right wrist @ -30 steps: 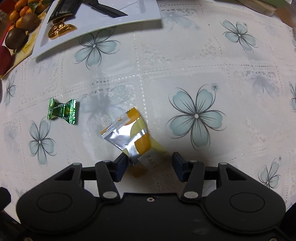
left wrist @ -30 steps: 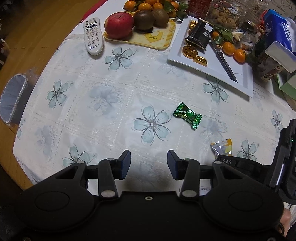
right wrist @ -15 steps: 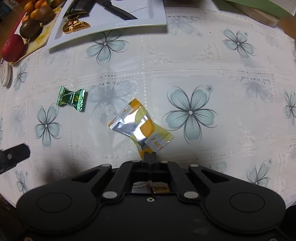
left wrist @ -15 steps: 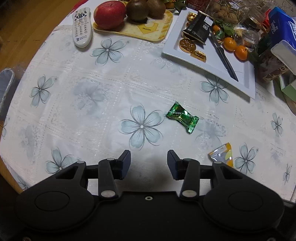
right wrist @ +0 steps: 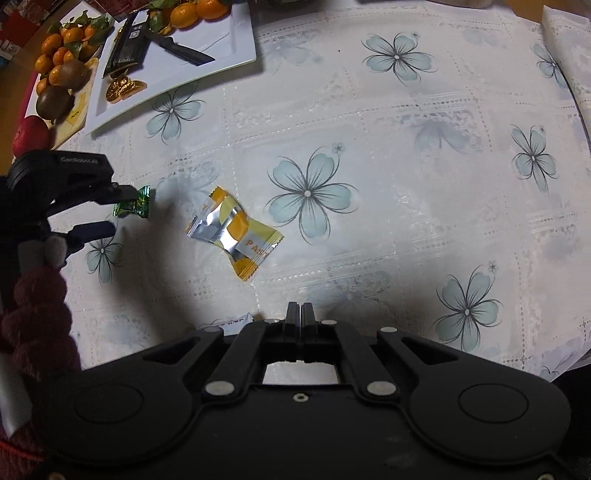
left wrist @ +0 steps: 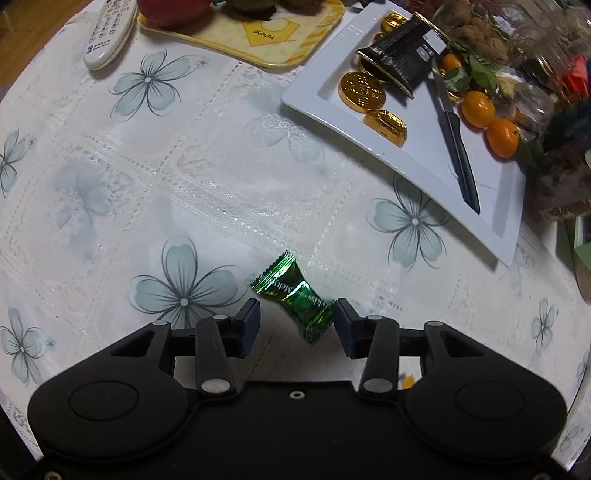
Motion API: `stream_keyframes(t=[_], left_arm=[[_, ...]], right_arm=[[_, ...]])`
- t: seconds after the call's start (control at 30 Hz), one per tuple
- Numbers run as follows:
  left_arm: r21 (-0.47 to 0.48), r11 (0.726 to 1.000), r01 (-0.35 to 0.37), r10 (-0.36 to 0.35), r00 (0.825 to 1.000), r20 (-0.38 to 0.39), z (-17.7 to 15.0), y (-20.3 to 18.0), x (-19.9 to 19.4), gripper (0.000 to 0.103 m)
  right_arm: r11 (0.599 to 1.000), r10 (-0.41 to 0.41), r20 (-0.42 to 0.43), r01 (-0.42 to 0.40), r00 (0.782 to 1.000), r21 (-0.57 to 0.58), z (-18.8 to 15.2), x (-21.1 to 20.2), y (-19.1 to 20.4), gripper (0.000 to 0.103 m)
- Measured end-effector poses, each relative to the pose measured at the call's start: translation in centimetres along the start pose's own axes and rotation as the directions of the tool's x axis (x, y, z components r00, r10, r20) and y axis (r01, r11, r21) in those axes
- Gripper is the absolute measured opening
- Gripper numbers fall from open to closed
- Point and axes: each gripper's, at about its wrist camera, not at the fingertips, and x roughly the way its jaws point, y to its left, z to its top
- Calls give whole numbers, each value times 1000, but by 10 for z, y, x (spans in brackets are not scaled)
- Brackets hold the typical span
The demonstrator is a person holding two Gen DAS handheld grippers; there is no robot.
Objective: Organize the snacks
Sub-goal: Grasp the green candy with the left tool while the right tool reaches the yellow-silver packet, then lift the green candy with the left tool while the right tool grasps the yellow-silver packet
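Observation:
A green wrapped candy [left wrist: 295, 293] lies on the flowered tablecloth, its near end between the tips of my open left gripper [left wrist: 296, 322]. It also shows in the right wrist view [right wrist: 133, 204], by the left gripper [right wrist: 107, 210]. A yellow and silver snack packet [right wrist: 233, 230] lies flat on the cloth. My right gripper [right wrist: 301, 312] is shut and empty, held back from the packet. A white rectangular plate [left wrist: 413, 162] holds gold foil coins [left wrist: 362, 91], a black packet [left wrist: 400, 62] and a knife [left wrist: 458, 147].
A yellow fruit tray [left wrist: 255, 33] and a white remote [left wrist: 107, 35] sit at the far left. Small oranges [left wrist: 491, 122] and bags and boxes crowd the far right. In the right wrist view the plate [right wrist: 221, 55], kiwis [right wrist: 55, 101] and an apple [right wrist: 31, 134] are at the upper left.
My left gripper has moved forward and right until its tips flank the green candy. My right gripper shut and pulled back; the yellow packet stayed on the cloth.

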Motion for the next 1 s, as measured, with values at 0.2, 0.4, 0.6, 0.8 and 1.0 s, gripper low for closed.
stream_keyframes(t=[0.2,0.4,0.6,0.8,1.0], left_arm=[[25,995,-94,93,995,37,7,-12,12,56],[124,985,-116,118,993,-8,-8,-2,10,54],[141,986,-92,100,994,-51,-15,25,3,51],[289,953,-96,67,992,108,-10,16,-28,59],[566,809,-156,30,974,226,-13,-20,-30,63]], right_arm=[[1000,6,51,-5,999,-24,-1,-11,2,1],[998,58,19,-58,998,3,6,-5,-1,4],[997,79,26,-79,997,4,13,2,3,12],[994,113,89,-111,990,-21,25,8,13,28],[995,69,102,-61,992,-80,35,19,19,43]])
